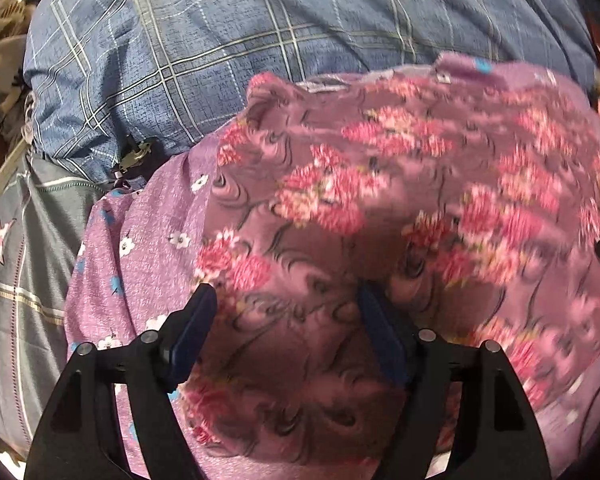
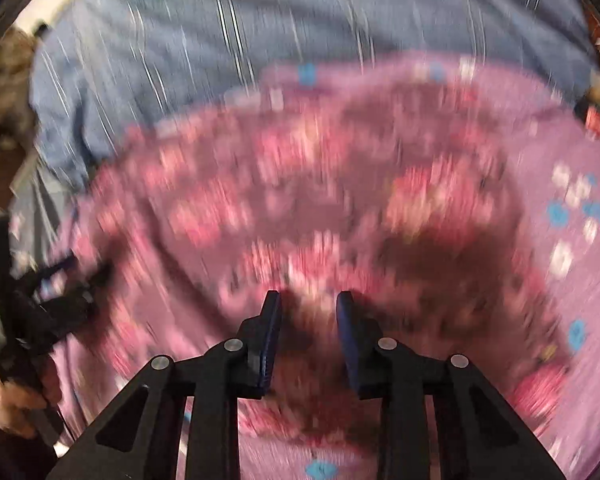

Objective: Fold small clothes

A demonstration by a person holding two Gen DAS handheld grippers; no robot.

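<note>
A small mauve garment [image 1: 380,200] printed with pink flower clusters lies rumpled on a purple sheet [image 1: 140,248] dotted with small white and blue flowers. My left gripper [image 1: 286,300] hovers over the garment's near part with its jaws wide apart and nothing pinched between them. The right wrist view is heavily blurred. There the same garment [image 2: 300,184] fills the middle, and my right gripper [image 2: 309,300] stands over it with a narrow gap between its pads; cloth shows through the gap. At that view's left edge is the left gripper [image 2: 48,300], held by a hand [image 2: 12,404].
A blue plaid quilt [image 1: 220,60] is bunched up behind the garment. A grey cloth with a pink star [image 1: 20,280] lies at the left, and a small dark metal object [image 1: 134,156] rests at the quilt's edge. Camouflage-patterned fabric [image 1: 0,40] sits at the far left.
</note>
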